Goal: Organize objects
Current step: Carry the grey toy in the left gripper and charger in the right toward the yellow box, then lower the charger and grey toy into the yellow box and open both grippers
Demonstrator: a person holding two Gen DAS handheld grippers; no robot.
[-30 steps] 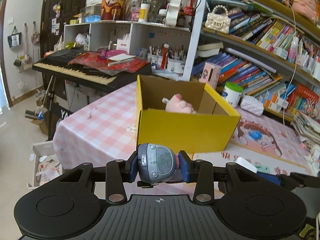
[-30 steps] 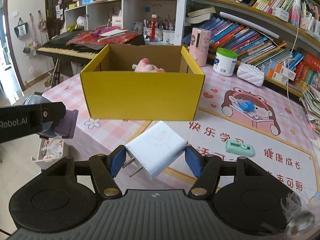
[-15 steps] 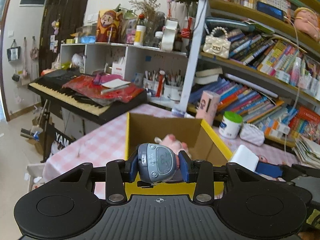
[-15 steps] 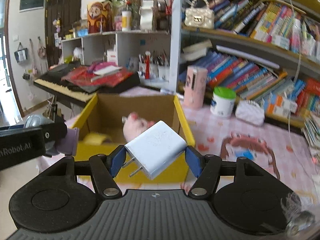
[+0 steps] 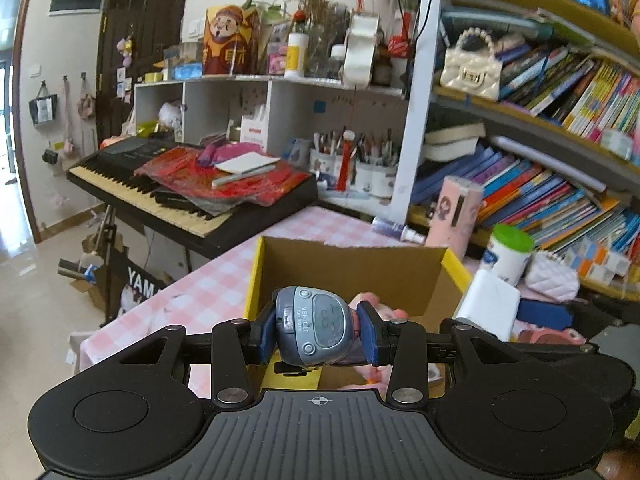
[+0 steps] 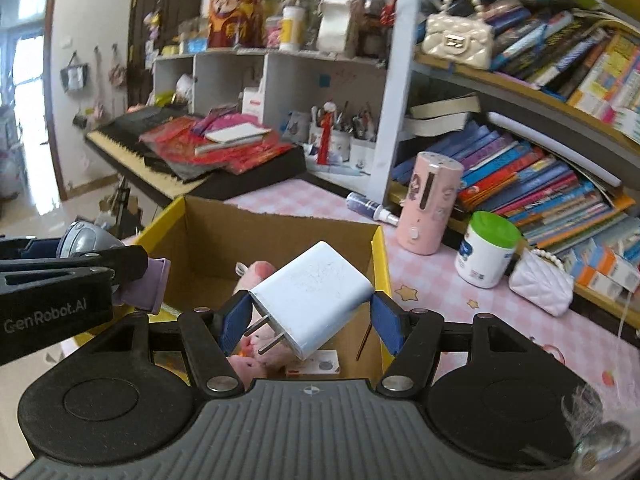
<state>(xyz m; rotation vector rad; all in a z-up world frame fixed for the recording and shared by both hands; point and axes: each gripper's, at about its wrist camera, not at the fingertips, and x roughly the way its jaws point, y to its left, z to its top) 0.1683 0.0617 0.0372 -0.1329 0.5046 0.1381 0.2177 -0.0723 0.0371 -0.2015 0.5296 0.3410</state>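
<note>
My left gripper [image 5: 318, 330] is shut on a small grey-blue toy vehicle [image 5: 316, 330] and holds it over the near left part of the open yellow cardboard box [image 5: 352, 264]. My right gripper [image 6: 312, 314] is shut on a white plug adapter [image 6: 314, 296] with its two prongs pointing down-left, held above the same box [image 6: 276, 236]. A pink plush toy [image 6: 256, 272] and a small card lie inside the box. The adapter [image 5: 490, 304] and the toy vehicle [image 6: 86, 238] each show in the other wrist view, side by side.
The box stands on a pink checked tablecloth [image 5: 208, 284]. A pink cylinder [image 6: 430, 204], a white jar with a green lid [image 6: 486, 248] and a white quilted pouch [image 6: 542, 280] stand right of it. A black keyboard [image 5: 176, 196] and bookshelves [image 5: 540, 128] lie behind.
Both grippers rose and moved forward, from in front of the box to above its opening. Each still holds its object.
</note>
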